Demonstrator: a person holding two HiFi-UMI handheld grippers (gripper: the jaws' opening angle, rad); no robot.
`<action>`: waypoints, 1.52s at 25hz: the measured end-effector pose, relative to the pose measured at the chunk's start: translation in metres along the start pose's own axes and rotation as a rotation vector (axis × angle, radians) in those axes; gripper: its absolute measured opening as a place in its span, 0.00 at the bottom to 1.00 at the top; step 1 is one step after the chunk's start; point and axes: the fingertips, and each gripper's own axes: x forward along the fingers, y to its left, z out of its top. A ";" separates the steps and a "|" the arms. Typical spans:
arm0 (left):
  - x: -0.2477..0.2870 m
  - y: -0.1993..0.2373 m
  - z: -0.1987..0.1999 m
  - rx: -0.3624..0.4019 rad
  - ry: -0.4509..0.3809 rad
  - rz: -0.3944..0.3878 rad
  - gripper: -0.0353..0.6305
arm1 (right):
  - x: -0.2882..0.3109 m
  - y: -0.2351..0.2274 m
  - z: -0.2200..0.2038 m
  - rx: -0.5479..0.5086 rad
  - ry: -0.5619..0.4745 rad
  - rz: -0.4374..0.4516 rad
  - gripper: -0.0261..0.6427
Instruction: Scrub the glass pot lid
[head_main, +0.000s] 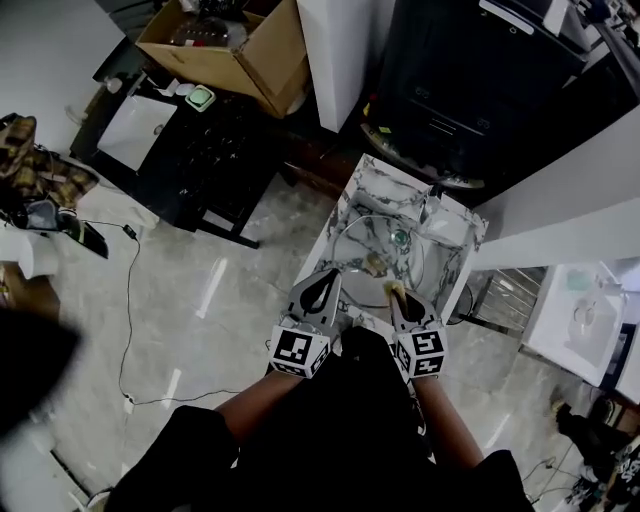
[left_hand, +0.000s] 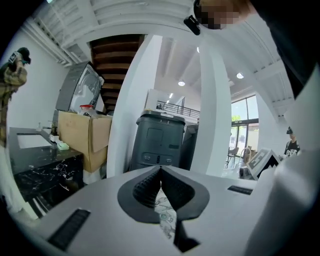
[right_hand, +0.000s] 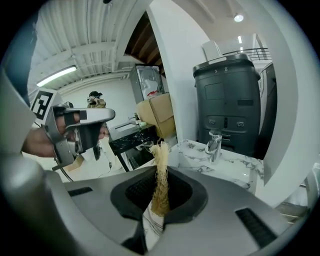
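The glass pot lid (head_main: 362, 242) lies in the marble sink (head_main: 452, 228), its knob near the middle. A small yellowish piece (head_main: 376, 264) rests on it. My right gripper (head_main: 396, 293) hovers over the sink's near edge, shut on a straw-coloured fibrous scrubber (right_hand: 160, 175) that sticks up between the jaws. My left gripper (head_main: 334, 274) is beside it on the left, over the sink's near-left rim, with its jaws (left_hand: 160, 175) pressed together and nothing held. The left gripper (right_hand: 75, 129) also shows in the right gripper view, at the left. The lid is not visible in either gripper view.
A chrome faucet (right_hand: 214, 145) stands on the marble counter. Behind the sink is a dark bin (head_main: 470, 70), with a white column (head_main: 340, 50) to its left. A black table (head_main: 205, 150) and an open cardboard box (head_main: 235, 45) stand further left. A cable (head_main: 128, 300) runs over the floor.
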 end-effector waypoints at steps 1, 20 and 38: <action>0.002 0.001 -0.001 0.001 -0.001 0.020 0.08 | 0.005 -0.005 -0.003 -0.011 0.014 0.014 0.12; 0.017 0.027 -0.041 -0.046 0.082 0.083 0.08 | 0.128 0.004 -0.138 -0.274 0.385 0.357 0.12; 0.032 0.061 -0.059 -0.061 0.136 0.091 0.08 | 0.175 0.019 -0.195 -0.226 0.507 0.524 0.12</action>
